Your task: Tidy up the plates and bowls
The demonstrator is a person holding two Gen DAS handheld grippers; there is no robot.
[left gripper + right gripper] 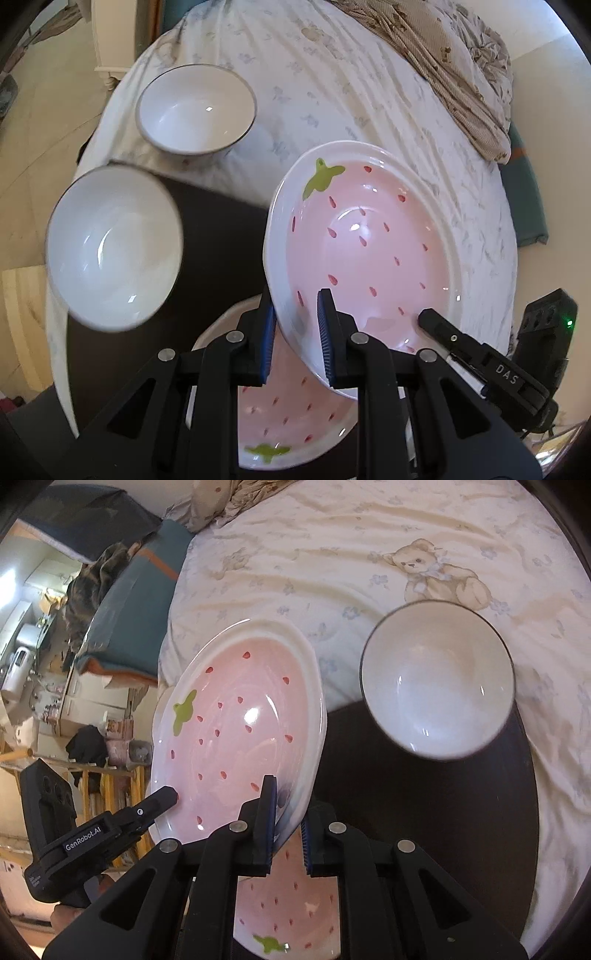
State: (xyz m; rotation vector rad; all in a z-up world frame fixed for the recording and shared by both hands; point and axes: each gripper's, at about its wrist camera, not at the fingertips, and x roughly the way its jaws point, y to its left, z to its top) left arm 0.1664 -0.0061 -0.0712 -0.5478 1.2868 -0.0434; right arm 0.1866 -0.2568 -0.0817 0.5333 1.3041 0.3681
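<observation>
Fingers of the left gripper [297, 332] and right gripper [288, 812] clamp opposite rims of the tilted strawberry plate [369, 240]. A second strawberry plate [295, 417] lies below it on the dark table [214, 229].

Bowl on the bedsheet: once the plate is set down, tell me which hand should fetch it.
Left, probably. In the left wrist view the bowl lies ahead-left of the left gripper, while the right gripper clamps the strawberry plate on its opposite rim. Both are shut on the plate for now.
</observation>
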